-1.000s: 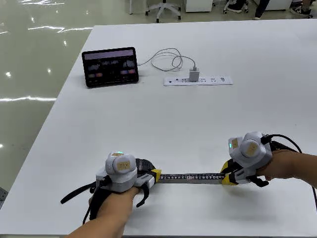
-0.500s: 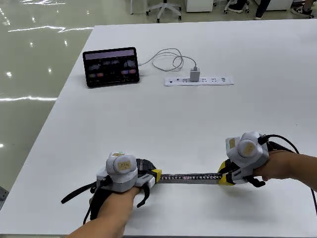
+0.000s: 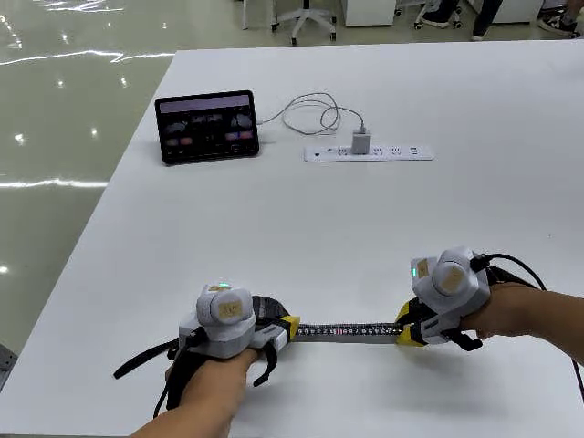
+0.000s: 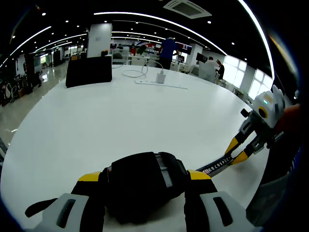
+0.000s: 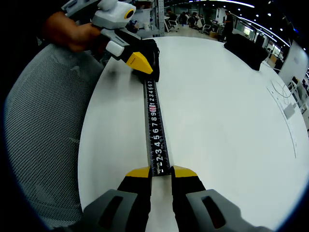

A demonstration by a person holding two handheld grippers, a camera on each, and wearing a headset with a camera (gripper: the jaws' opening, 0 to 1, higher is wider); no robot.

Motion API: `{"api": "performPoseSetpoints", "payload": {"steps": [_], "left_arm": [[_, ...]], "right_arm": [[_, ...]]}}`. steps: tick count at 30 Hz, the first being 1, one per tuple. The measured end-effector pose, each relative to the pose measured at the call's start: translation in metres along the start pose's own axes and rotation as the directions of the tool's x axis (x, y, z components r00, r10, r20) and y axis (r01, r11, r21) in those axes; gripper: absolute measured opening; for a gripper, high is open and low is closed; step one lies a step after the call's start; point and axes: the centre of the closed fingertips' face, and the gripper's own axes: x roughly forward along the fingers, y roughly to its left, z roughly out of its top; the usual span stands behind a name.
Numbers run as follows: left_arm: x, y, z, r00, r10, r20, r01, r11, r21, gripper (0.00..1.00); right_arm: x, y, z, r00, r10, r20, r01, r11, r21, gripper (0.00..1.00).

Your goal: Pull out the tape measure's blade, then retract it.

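The black tape measure case sits on the white table, clamped between the yellow-tipped jaws of my left gripper. Its dark numbered blade lies flat on the table and runs from the case to my right gripper, which is shut on the blade's end. In the head view the blade stretches between the case and my right gripper. From the left gripper view, the blade leads right to the right gripper.
A black tablet stands at the back left of the table. A white power strip with a plugged charger and looped cable lies behind the middle. The table's left edge drops to a shiny floor.
My right gripper has moved left toward the case with the blade's end, so the exposed blade is shorter. The left gripper and case stay put.
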Motion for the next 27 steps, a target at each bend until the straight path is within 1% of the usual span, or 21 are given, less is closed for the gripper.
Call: {"api": "performPoseSetpoints", "payload": {"steps": [27], "left_arm": [[0.0, 0.0, 0.001, 1.0, -0.003, 0.001, 0.003, 1.0, -0.004, 0.63]], "right_arm": [[0.01, 0.002, 0.015, 0.9998, 0.003, 0.017, -0.003, 1.0, -0.008, 0.11]]}}
